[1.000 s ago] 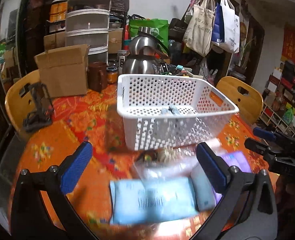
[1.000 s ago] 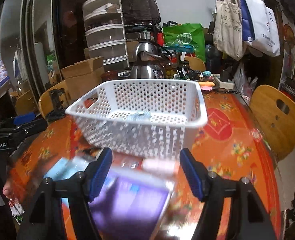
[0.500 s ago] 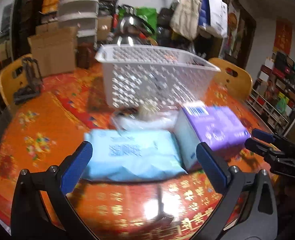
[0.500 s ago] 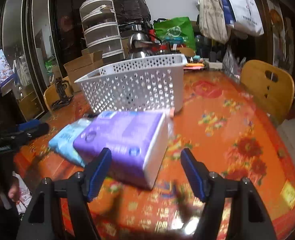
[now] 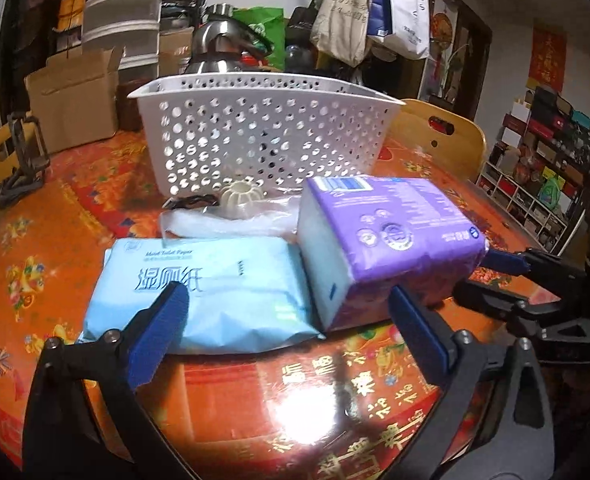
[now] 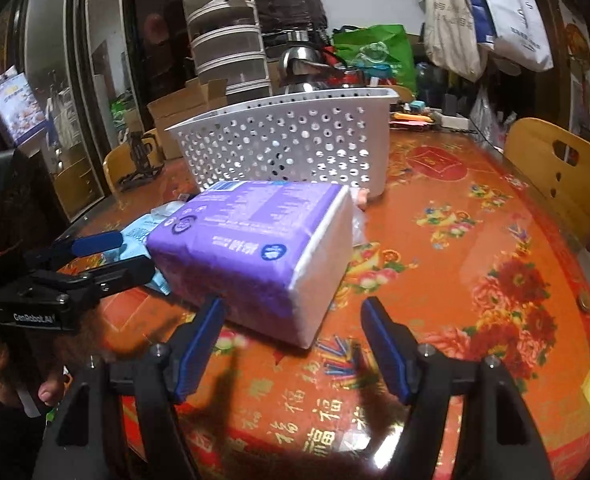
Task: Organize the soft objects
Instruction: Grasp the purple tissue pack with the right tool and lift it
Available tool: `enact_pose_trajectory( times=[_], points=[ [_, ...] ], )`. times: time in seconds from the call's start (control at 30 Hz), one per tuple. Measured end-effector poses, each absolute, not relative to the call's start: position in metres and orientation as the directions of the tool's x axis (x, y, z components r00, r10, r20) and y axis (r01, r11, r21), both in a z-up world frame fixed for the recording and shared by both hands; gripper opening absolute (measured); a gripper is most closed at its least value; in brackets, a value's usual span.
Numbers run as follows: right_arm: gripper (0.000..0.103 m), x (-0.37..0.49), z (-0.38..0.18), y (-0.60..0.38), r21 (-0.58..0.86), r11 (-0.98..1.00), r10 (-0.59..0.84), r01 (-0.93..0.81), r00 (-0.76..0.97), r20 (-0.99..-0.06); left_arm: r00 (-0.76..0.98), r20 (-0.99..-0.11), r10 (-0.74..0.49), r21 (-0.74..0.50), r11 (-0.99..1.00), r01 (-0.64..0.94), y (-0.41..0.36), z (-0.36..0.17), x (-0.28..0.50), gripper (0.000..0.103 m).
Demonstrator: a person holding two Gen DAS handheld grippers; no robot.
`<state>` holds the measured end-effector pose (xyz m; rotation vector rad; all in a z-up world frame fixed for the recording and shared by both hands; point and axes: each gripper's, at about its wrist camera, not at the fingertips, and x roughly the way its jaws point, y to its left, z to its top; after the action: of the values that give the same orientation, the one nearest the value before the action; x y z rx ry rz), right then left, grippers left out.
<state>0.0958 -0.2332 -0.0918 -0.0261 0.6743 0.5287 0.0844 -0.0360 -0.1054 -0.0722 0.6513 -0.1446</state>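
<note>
On a glossy orange floral table (image 5: 75, 208), seen from the left wrist camera, the left gripper (image 5: 291, 312) hovers low with its blue-padded jaws spread wide, holding nothing. Just ahead of it lies a flat light-blue wet wipes pack (image 5: 203, 288). Touching that pack's right edge is a purple tissue pack (image 5: 391, 236), taller and angled. Behind both sits a crumpled clear plastic bag (image 5: 231, 220) with a small cream ridged object (image 5: 241, 198) on it, and behind those a white perforated basket (image 5: 263, 132). The right gripper (image 5: 507, 264) shows at the right edge, beside the purple pack.

From the right wrist camera, the right gripper (image 6: 293, 320) has its jaws spread, empty, just short of the purple tissue pack (image 6: 255, 236). The wipes pack (image 6: 139, 236) peeks out left of it, the basket (image 6: 291, 144) stands beyond, and the left gripper (image 6: 95, 256) reaches in from the left.
</note>
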Motion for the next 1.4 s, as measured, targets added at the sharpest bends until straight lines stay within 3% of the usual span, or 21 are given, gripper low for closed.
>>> enact_pose_trajectory(
  times=[0.2,0.43,0.53,0.6,1.4],
  points=[
    [0.05,0.101,-0.096,-0.223,0.156,0.846,0.486,-0.509,0.618,-0.618,0.77,-0.605,-0.202,-0.118,0.979,0.164,-0.046,-0.105,0.091,0.083],
    [0.05,0.105,-0.097,-0.226,0.173,0.846,0.494,-0.504,0.62,-0.609,0.747,-0.618,-0.244,-0.116,0.968,0.221,-0.059,-0.108,0.096,0.067],
    [0.049,0.105,-0.096,-0.226,0.179,0.842,0.501,-0.509,0.616,-0.608,0.75,-0.612,-0.252,-0.108,0.966,0.236,-0.064,-0.11,0.096,0.055],
    [0.045,0.106,-0.097,-0.225,0.169,0.842,0.496,-0.512,0.614,-0.613,0.74,-0.61,-0.282,-0.127,0.957,0.26,-0.064,-0.111,0.096,0.039],
    [0.04,0.088,-0.093,-0.214,0.085,0.883,0.422,-0.462,0.701,-0.575,0.774,-0.58,-0.255,-0.059,0.96,0.272,-0.073,-0.104,0.075,0.039]
  ],
)
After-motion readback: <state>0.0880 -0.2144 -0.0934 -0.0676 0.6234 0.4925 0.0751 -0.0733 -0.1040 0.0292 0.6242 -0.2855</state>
